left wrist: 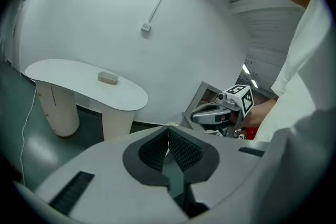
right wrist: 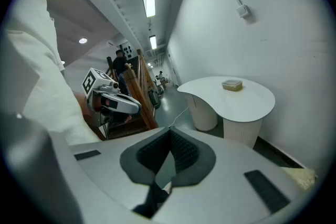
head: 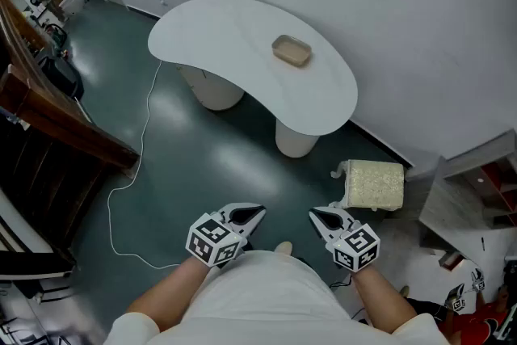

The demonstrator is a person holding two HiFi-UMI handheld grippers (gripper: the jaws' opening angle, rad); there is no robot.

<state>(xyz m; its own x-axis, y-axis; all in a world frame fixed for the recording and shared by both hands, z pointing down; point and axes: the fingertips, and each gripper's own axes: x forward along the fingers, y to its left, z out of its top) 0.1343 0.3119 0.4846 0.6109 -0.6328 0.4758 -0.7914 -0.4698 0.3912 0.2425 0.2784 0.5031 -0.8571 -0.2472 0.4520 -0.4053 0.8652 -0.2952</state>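
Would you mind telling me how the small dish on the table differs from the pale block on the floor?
The dish is tan and shallow with a raised rim, while the block is pale cream and thick. The dish sits up on the white table, whereas the block lies on the dark floor near the wall. In the head view the block looks larger than the dish. Both are roughly rectangular with rounded corners.

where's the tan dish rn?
Head view, upper centre: the tan dish sits on the white curved table, on the half nearest the wall, with nothing else beside it.
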